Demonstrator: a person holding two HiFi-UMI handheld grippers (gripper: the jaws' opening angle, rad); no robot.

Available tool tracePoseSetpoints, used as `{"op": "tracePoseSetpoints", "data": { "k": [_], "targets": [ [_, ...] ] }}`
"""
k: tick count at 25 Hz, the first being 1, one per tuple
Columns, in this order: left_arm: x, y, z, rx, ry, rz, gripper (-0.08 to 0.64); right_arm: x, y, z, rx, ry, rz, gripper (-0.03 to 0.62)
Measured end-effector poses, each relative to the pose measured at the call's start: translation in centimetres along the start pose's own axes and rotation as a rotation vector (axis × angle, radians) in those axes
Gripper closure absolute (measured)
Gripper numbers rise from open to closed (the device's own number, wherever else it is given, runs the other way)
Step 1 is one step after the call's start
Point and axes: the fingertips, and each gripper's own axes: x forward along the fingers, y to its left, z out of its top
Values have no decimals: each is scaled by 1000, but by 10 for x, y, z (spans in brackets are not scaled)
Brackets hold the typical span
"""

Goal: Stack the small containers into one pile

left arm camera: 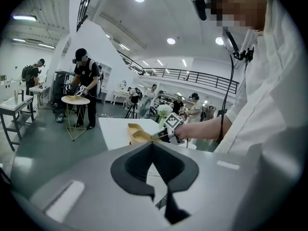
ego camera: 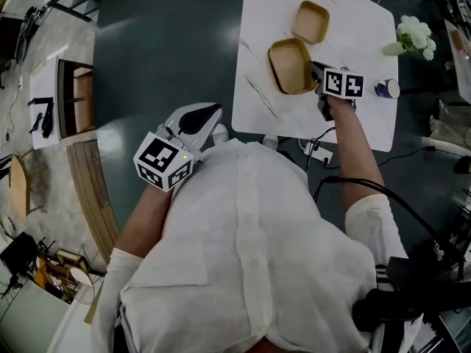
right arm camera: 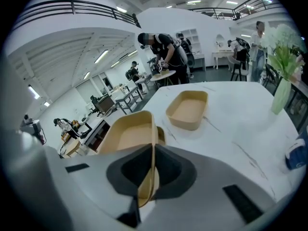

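The right claw (right arm camera: pixel 153 150) is clenched on the rim of a tan container (right arm camera: pixel 126 134), pinching its near wall between the pads. That container is over the white counter (ego camera: pixel 353 28), just beside a second tan container (ego camera: pixel 311 22). The left claw (left arm camera: pixel 153 147) is closed on nothing, tips together, held off the counter's edge close to the person's shirt (ego camera: pixel 257 248).
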Motion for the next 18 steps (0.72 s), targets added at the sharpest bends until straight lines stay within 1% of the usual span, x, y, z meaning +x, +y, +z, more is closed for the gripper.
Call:
{"op": "tracePoseSetpoints", "data": {
  "k": [6,18],
  "targets": [
    [-14,15,-8,-7,16,-5,554,16,2,-2,-1,22,-31,576],
    [-24,25,-12,-3,24,-30,554,13,-4,-8,22,27,-78,576]
  ]
}}
